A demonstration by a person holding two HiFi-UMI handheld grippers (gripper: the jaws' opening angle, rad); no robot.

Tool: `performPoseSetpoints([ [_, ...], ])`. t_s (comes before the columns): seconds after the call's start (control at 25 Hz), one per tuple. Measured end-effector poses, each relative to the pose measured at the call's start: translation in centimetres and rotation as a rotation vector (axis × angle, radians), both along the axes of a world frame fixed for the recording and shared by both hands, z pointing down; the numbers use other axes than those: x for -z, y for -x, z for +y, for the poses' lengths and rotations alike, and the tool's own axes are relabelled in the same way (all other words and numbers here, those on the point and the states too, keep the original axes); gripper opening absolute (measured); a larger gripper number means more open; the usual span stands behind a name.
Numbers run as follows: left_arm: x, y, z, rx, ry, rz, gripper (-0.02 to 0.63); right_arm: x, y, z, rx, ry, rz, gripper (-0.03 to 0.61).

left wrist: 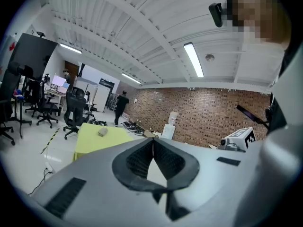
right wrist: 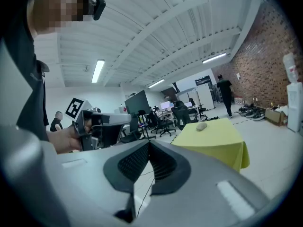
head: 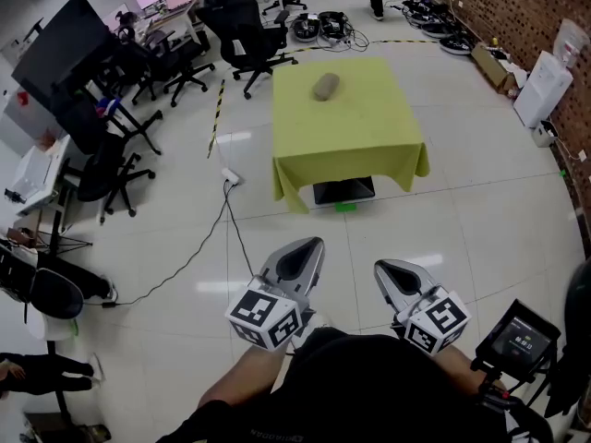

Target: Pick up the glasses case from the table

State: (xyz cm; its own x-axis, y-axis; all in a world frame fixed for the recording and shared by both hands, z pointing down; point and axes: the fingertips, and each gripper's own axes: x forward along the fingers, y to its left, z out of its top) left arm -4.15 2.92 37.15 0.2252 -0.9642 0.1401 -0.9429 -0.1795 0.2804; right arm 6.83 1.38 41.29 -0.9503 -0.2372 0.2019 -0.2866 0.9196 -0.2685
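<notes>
Glasses case [head: 325,87]: grey and oblong, lying alone on the far-left part of the yellow-clothed table [head: 360,132].
Left gripper [head: 317,243]: jaws pressed together with nothing between them, held low and well short of the table.
Right gripper [head: 379,267]: also closed and empty, just beside the left one.
Case to claws: well apart. From the head view it lies far beyond both tips, with the table's near edge in between.
Table edges: the cloth hangs over the near side and corners.
Open room: bare tiled floor [head: 388,233] from the grippers to the table.
Left side: office chairs [head: 245,35] and a black cable [head: 185,261].
Right side: brick wall [head: 517,7].
</notes>
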Motion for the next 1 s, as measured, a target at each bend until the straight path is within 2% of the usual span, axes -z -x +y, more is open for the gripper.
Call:
performPoseSetpoints([
  [0.44,-0.5,7.6,-0.5,-0.014,-0.024,0.019,0.008,-0.1,5.3,-0.2,-0.071,-0.031,0.022,0.002],
  [1.0,-1.5,12.9,-1.7,-0.027,-0.046,0.014,0.008,-1.5,10.8,-1.3,-0.077,-0.04,0.044,0.002],
])
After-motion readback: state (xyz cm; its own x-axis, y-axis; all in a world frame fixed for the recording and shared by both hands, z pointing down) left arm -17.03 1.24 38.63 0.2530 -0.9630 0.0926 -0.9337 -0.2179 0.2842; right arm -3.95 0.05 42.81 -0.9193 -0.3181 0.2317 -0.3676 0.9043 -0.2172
